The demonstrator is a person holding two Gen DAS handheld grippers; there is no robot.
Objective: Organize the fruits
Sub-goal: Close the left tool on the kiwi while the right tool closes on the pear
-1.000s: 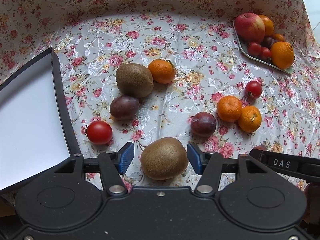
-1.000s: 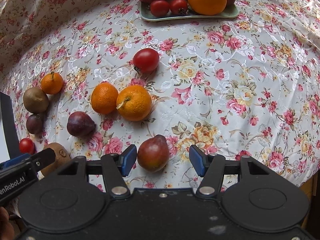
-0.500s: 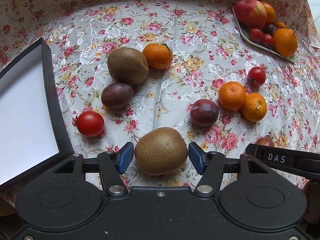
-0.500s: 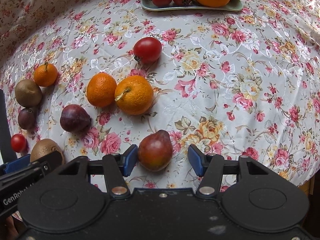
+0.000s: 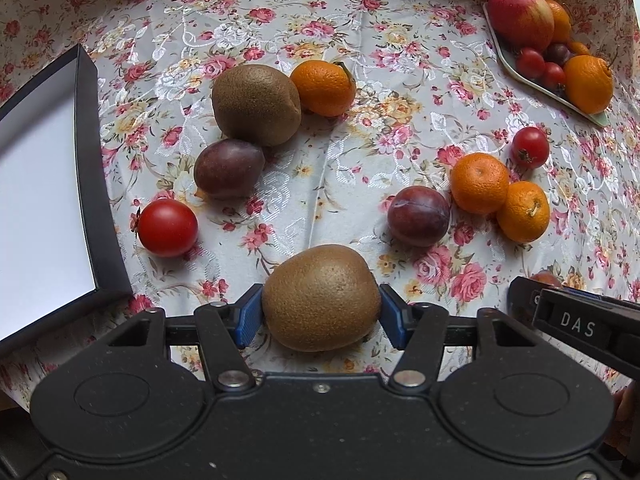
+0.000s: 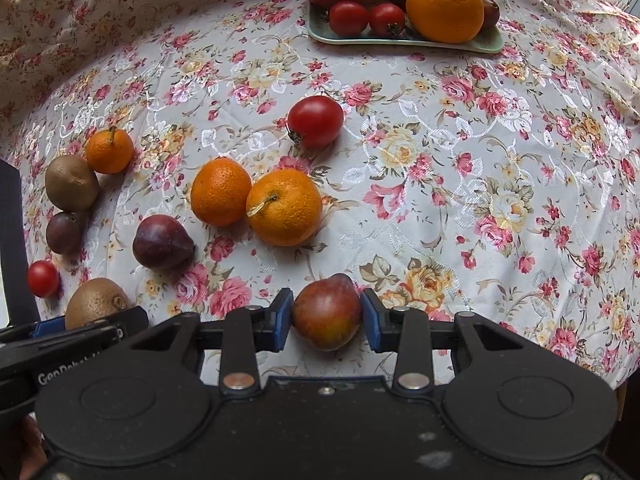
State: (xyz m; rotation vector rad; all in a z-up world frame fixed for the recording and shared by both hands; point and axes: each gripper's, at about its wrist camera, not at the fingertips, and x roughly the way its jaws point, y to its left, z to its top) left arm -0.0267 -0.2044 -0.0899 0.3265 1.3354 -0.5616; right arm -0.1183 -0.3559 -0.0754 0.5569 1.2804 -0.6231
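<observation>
A glossy white floral-print tablecloth with pink and yellow roses [image 6: 440,152] covers the desk. At the far side the cloth rises in folds. Soft daylight falls evenly, with a bright patch at the upper right corner.

My left tool [image 5: 321,312] is matt black plastic with bright metal rivets and blue rubbery pads [image 5: 248,314]; they flank a rough, fuzzy brown kiwi [image 5: 321,297]. My right tool [image 6: 327,320] brackets a smooth, glossy pear [image 6: 327,311]. The floral tablecloth [image 6: 460,152] is shiny woven cloth. The tomato [image 5: 168,227] gleams.
</observation>
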